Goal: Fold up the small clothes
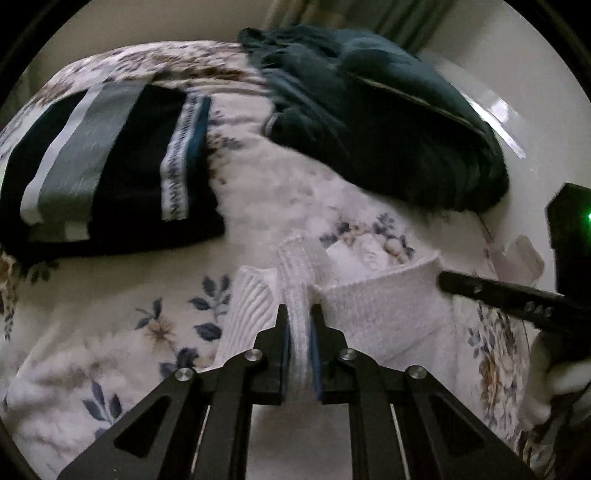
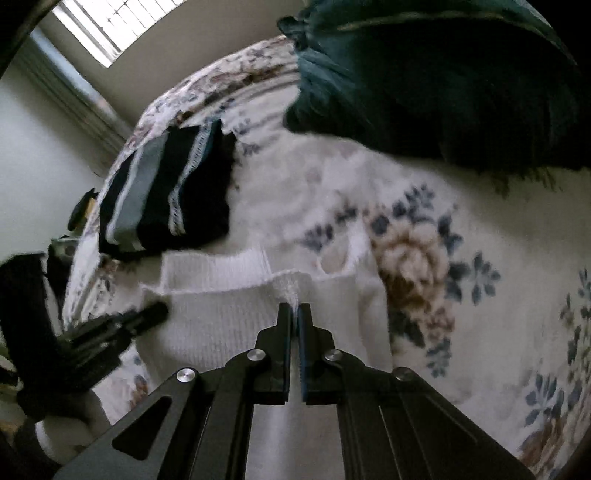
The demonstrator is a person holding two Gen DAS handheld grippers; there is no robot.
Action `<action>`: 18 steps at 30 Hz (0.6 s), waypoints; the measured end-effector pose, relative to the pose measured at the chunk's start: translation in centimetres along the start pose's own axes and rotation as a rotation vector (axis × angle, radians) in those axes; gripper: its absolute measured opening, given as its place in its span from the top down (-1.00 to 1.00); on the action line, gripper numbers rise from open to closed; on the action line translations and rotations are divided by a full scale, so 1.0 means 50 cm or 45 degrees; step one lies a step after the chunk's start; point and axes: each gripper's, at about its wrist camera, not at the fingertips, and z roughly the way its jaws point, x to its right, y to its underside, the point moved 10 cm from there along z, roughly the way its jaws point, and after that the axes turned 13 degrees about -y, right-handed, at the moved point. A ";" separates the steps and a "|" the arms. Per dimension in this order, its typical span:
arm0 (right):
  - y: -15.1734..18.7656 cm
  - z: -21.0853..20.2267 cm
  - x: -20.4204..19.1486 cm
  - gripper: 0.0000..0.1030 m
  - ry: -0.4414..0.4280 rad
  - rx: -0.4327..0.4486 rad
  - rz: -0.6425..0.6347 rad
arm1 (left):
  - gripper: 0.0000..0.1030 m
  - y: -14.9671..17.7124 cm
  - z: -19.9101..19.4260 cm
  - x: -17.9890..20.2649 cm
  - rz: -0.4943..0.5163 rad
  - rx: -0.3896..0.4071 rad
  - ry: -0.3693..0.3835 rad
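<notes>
A small white ribbed knit garment (image 1: 373,310) lies on the floral bedspread (image 1: 122,314). My left gripper (image 1: 300,314) is shut on a bunched fold of its white fabric. In the right wrist view the same white garment (image 2: 221,314) spreads to the left, and my right gripper (image 2: 294,312) is shut on its upper edge. The right gripper's finger (image 1: 509,295) shows at the right of the left wrist view, and the left gripper's fingers (image 2: 125,325) show at the left of the right wrist view.
A folded dark garment with grey and white stripes (image 1: 110,173) (image 2: 166,195) lies at the far left of the bed. A dark teal fuzzy bundle (image 1: 388,110) (image 2: 443,81) lies at the back right. A window (image 2: 110,22) is beyond the bed.
</notes>
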 end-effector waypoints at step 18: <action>-0.027 0.169 0.094 0.15 -0.023 -0.276 0.187 | 0.86 0.030 0.212 -0.048 -0.110 -0.382 -0.007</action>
